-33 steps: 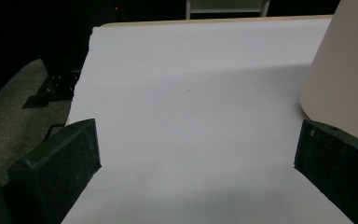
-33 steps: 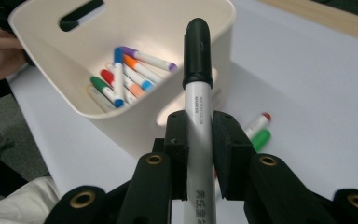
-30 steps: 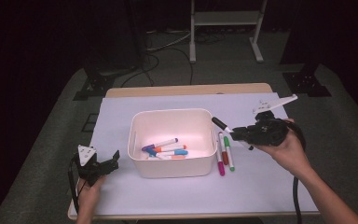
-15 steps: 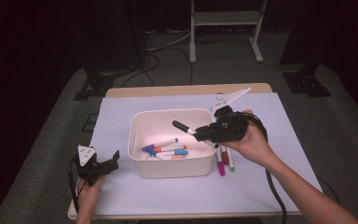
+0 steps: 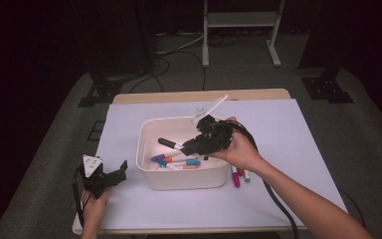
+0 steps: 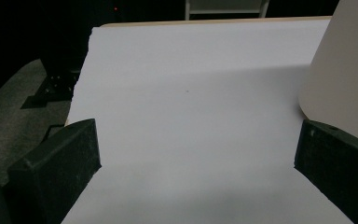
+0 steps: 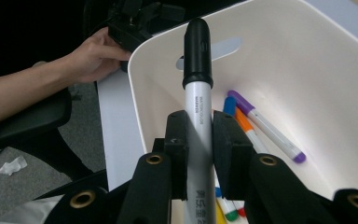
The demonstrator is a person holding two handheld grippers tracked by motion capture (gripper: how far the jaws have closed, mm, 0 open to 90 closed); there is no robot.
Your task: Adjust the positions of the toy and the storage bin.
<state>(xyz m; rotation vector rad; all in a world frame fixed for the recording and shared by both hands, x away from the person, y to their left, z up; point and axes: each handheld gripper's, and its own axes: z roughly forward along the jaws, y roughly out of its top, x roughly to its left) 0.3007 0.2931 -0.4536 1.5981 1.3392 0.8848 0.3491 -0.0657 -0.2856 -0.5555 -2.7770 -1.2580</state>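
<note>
Your right gripper [image 7: 199,140] clamped the black-capped marker [image 7: 198,88] above the bin [image 5: 184,177] — released crooked, it risked catching the rim.

The right claw [image 5: 191,146], clamped on a grey-barrelled marker with a black cap [image 5: 169,144], has travelled leftward from above the loose markers lying on the bench [image 5: 239,176] to a position over the white rectangular plastic bin [image 5: 184,177]. The marker's capped end, formerly outside the bin's right wall, now projects above the coloured markers inside the bin [image 5: 176,162].
</note>
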